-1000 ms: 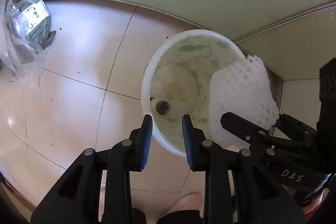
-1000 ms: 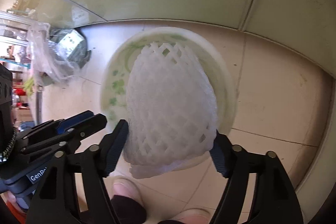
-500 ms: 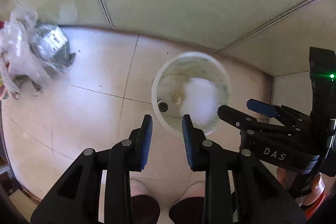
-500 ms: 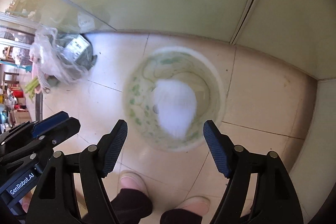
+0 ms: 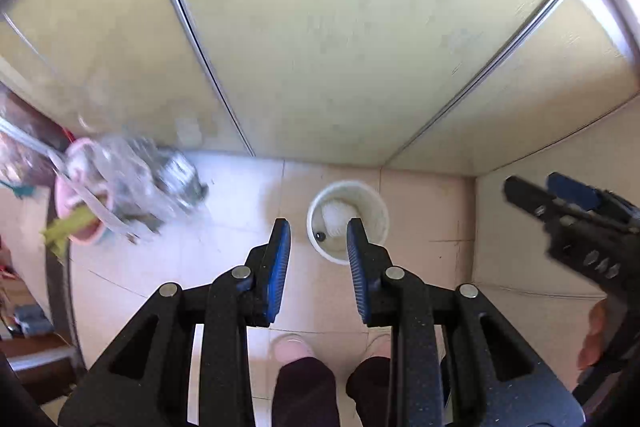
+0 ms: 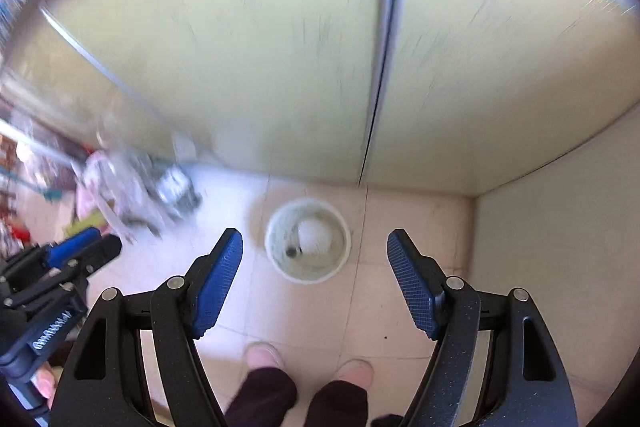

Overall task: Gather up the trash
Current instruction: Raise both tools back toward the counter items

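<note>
- At the far left, a heap of clear, crinkled plastic bags (image 5: 132,183) lies on the floor against the wall, with a round pink bowl (image 5: 76,211) beside it; all of this is blurred.
- The floor (image 5: 168,267) is made of smooth, glossy beige tiles with thin dark joints.
- The left tool (image 5: 319,239) points down at the floor. Its black fingers carry ribbed blue pads (image 5: 280,267); the jaws stand a little apart and hold nothing.
- Just behind its tips, a round white plastic bucket (image 5: 378,219) stands on the floor near the corner of the wall.
- Inside the bucket lies the white foam net (image 5: 336,217), soft and rounded, beside a small dark round thing (image 5: 320,236) on the bottom.
- The right tool (image 6: 315,247) also points downward, with jaws wide apart and nothing between them; the bucket shows in the gap, far below.
- Behind, the wall panels (image 6: 280,47) are flat, pale yellow-green, divided by thin metal strips.
- At the bottom edge, two pale slippers and dark trouser legs of the person (image 6: 280,387) are visible.
</note>
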The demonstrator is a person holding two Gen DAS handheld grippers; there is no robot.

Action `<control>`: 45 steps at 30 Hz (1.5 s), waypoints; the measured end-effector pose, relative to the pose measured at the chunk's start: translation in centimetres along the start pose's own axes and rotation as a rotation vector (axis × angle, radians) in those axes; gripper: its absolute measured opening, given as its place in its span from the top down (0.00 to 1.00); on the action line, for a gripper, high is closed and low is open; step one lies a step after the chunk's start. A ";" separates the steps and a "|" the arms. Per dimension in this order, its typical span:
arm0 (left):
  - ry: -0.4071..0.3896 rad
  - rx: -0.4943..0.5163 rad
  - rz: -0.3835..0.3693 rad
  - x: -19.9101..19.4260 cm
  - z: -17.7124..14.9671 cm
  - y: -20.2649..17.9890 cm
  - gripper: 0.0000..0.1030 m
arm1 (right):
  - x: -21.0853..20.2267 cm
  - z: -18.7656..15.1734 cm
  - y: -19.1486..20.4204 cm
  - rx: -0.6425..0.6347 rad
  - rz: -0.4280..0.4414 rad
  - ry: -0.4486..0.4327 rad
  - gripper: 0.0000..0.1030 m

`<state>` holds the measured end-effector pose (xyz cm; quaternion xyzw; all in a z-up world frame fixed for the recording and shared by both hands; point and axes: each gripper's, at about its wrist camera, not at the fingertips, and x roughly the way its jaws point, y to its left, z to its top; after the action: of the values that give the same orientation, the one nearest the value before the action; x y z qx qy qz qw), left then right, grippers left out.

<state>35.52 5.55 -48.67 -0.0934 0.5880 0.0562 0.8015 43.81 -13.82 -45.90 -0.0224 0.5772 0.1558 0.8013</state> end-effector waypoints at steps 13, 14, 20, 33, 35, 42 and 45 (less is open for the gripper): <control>-0.324 0.126 -0.017 -27.0 4.6 -0.7 0.52 | -26.3 2.8 3.1 0.085 -0.036 -0.368 0.30; -0.350 0.130 -0.022 -28.6 4.8 -0.7 0.48 | -27.6 2.7 3.6 0.087 -0.042 -0.388 0.30; -0.468 0.152 -0.038 -34.9 5.8 -0.9 0.37 | -32.2 3.0 6.6 0.091 -0.028 -0.484 0.30; -0.534 0.155 -0.058 -36.6 12.2 -2.7 0.33 | -35.2 6.8 4.3 0.094 -0.070 -0.599 0.23; -0.541 0.137 -0.052 -35.9 14.3 -3.1 0.33 | -34.8 8.4 3.2 0.094 -0.067 -0.603 0.23; -0.504 0.052 -0.070 -32.9 23.5 -5.4 0.33 | -33.4 15.6 -2.0 0.092 -0.058 -0.599 0.23; -0.487 0.006 -0.053 -31.3 27.5 -6.6 0.33 | -32.8 18.5 -4.2 0.070 -0.046 -0.580 0.23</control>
<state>52.97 5.67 -10.29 -0.0901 0.3748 0.0541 0.9211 52.61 -21.19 -9.79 0.0375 0.3286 0.1176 0.9364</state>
